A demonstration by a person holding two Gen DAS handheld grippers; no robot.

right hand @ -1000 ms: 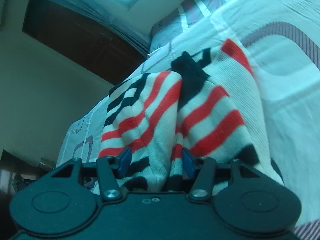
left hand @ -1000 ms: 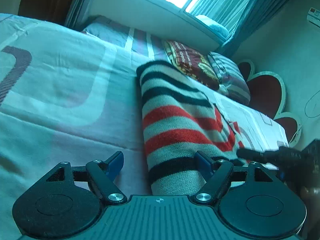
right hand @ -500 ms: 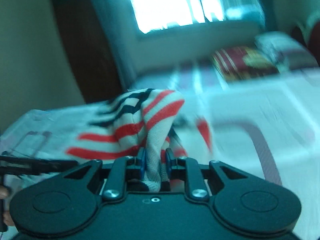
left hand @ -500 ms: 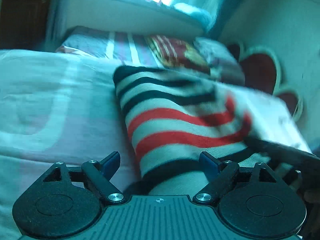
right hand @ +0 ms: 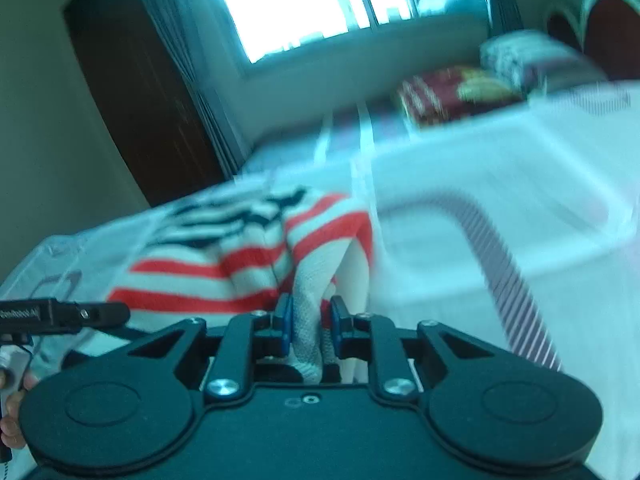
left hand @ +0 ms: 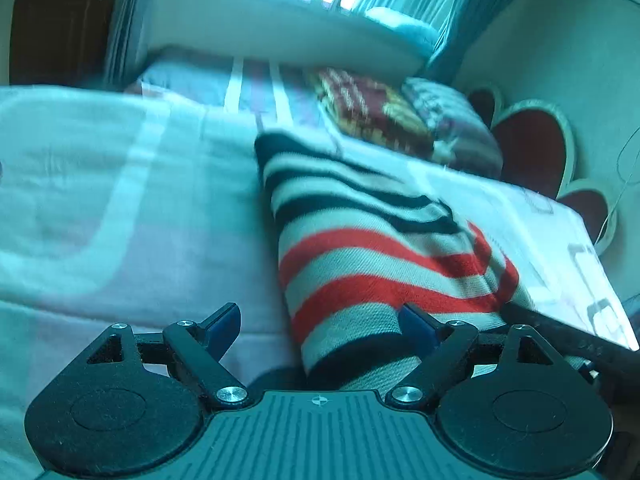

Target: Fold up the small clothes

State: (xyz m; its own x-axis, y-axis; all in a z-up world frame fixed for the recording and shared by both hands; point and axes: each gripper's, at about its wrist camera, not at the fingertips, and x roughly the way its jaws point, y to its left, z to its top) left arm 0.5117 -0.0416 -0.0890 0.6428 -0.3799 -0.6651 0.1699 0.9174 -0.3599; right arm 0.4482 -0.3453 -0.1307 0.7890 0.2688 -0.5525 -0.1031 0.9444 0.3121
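Observation:
A small striped sweater (left hand: pixel 360 256), white with red and black bands, lies on the bed. In the left wrist view my left gripper (left hand: pixel 320 328) is open, its jaws wide apart, with the sweater's near end between them and nothing held. In the right wrist view my right gripper (right hand: pixel 308 328) is shut on a bunched edge of the sweater (right hand: pixel 248 256) and holds it just above the bedspread. The other gripper's black finger shows at the left edge (right hand: pixel 64 316).
The bed is covered with a pale patterned bedspread (left hand: pixel 100 200). Pillows (left hand: pixel 384 116) lie at the head, below a bright window (right hand: pixel 292 4). A heart-shaped red headboard (left hand: pixel 532 140) stands at right. A dark wooden door (right hand: pixel 132 92) is at left.
My right gripper has shut on the sweater's edge and swung round with it, dragging the cloth across the bed. My left gripper stays open and has shifted slightly over the sweater's end.

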